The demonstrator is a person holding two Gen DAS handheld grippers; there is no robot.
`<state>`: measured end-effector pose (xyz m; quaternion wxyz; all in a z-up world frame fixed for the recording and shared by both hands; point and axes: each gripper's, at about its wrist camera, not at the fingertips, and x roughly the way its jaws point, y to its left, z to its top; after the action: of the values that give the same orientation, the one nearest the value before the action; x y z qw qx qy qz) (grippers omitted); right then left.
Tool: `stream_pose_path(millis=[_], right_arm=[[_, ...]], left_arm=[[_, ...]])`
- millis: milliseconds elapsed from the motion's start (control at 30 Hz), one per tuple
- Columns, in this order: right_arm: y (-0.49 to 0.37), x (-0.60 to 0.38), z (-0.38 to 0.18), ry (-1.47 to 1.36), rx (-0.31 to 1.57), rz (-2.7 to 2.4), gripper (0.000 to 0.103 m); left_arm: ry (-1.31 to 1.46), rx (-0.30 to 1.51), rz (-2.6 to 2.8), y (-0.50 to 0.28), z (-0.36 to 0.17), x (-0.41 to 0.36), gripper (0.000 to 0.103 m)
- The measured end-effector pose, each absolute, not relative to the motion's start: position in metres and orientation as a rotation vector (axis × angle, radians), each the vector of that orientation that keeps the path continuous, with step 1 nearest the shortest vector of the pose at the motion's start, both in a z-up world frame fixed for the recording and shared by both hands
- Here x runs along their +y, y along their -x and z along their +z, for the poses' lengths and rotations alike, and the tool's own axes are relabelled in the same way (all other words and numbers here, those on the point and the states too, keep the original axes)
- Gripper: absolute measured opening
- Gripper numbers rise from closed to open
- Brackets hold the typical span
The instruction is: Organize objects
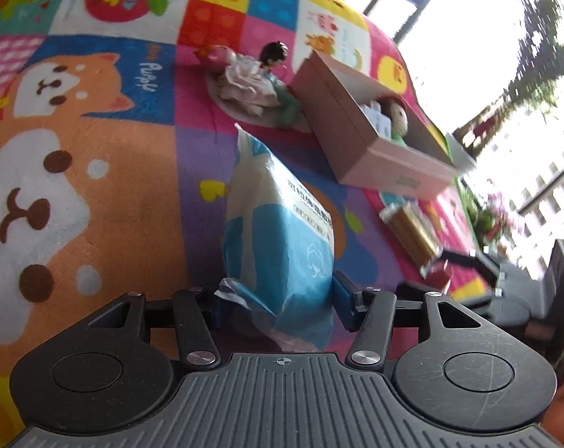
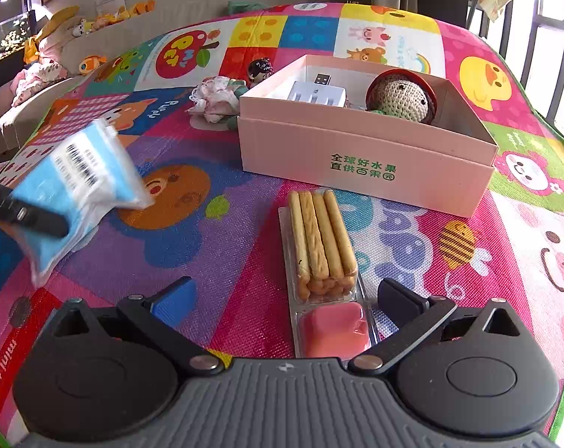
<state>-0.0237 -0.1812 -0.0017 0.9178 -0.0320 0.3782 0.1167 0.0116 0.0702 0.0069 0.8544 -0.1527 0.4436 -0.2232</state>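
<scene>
My left gripper (image 1: 278, 298) is shut on a blue and white tissue pack (image 1: 278, 231) and holds it above the play mat; the pack also shows at the left of the right wrist view (image 2: 77, 190). My right gripper (image 2: 285, 295) is open low over the mat, its fingers either side of the near end of a breadstick snack tray (image 2: 321, 250) with a pink dip cup (image 2: 334, 330). A pink open box (image 2: 364, 160) holds a crochet doll (image 2: 401, 95) and a white gadget (image 2: 315, 95). A small doll in a frilly dress (image 2: 222, 99) lies left of the box.
The colourful cartoon play mat (image 2: 192, 254) covers the floor. A sofa with soft toys (image 2: 58, 44) runs along the far left. Window bars and a balcony (image 2: 535, 30) lie at the right. In the left wrist view the box (image 1: 356, 138) sits ahead right.
</scene>
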Motion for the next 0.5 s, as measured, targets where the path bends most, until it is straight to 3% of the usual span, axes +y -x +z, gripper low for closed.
stream_pose_path(millis=[300,400,500], right_arm=[[0.047,-0.146,0.027,0.106,0.692,0.435,0.102],[0.056,-0.116,0.032,0.174,0.664,0.535,0.089],[0.054,-0.085,0.030,0.250,0.646,0.564,0.070]], left_arm=[[0.555,0.945,-0.410,-0.027,-0.001,0.068,0.057],[0.591,0.964,-0.421,-0.027,-0.004,0.064,0.054],[0.578,0.958,-0.421,-0.023,-0.005,0.059,0.054]])
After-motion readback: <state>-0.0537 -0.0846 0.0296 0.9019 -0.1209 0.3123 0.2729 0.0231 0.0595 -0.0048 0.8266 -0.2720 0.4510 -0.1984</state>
